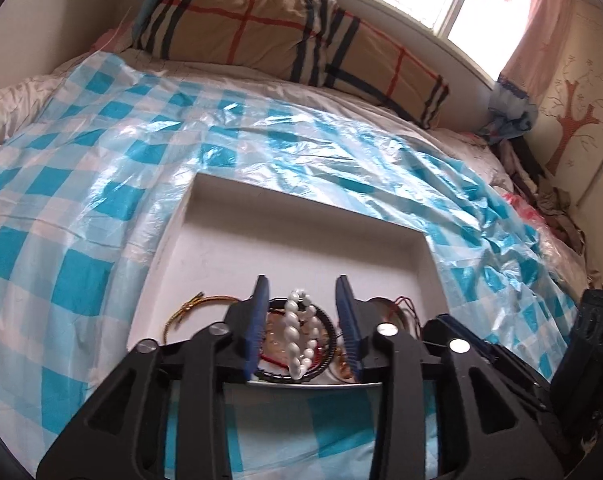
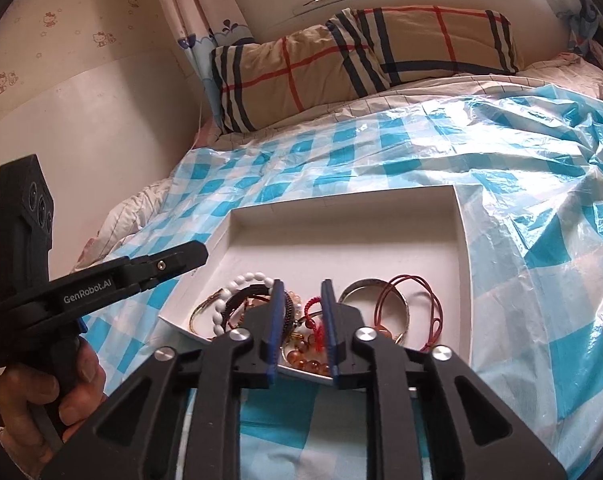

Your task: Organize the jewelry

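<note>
Aiming your left gripper (image 1: 301,324), jaws apart, at the white bead bracelet (image 1: 299,336) lying lengthwise, seemingly between them; right gripper (image 2: 301,320) hovering, jaws apart too.

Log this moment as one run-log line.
stage: approach | left gripper: open, over white bead bracelet | right gripper: open, over red cord charm | jewelry heaped at near end of tray
</note>
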Demonstrator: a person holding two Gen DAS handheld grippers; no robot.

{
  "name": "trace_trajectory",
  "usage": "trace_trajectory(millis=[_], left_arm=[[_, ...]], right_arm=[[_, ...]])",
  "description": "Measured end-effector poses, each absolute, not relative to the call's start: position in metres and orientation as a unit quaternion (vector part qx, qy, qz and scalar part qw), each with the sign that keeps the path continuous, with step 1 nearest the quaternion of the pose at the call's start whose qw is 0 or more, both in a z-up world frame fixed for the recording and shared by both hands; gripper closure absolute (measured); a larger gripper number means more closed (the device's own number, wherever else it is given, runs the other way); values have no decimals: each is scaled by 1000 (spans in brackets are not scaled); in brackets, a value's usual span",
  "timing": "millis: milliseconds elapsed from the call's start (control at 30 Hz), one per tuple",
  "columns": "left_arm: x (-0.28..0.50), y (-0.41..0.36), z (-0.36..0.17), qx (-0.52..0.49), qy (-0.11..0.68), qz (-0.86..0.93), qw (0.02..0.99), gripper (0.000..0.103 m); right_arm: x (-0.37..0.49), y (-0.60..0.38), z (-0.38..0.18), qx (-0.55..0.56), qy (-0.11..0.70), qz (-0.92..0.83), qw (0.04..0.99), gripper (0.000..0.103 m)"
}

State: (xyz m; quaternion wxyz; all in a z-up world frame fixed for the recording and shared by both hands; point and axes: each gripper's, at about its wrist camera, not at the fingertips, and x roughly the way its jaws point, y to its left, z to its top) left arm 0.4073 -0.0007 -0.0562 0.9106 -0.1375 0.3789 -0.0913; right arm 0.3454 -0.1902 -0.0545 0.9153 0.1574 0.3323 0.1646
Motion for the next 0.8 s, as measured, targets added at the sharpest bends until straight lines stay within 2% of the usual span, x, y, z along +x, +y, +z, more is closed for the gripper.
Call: trace_trajectory(millis=[100,167,200,267,367,467,667,800], left_arm=[[390,8,-49,-115,369,-65,920,58],[374,11,-41,-99,367,-51,924,43],[364,11,-36,-90,365,-45,925,40],[341,11,-24,-73,361,-35,929,29],[301,13,-7,-54,349,-20,935,17],[259,14,8,-43,346,-10,937,13],[180,14,34,-28,338,-1,941,8],[139,18,49,-35,333,-3,942,8]], right_arm=[[330,-192,-42,149,326,163,919,77],[316,-191,-34,142,328,160,920,72],[308,-190,-29,136,328,158,921,70],[287,-187,-17,122,326,154,925,58],[252,-184,2,97,316,147,932,48],[215,-183,20,73,306,140,939,37],[145,-183,49,38,297,127,946,27],[110,-188,65,37,285,124,950,24]])
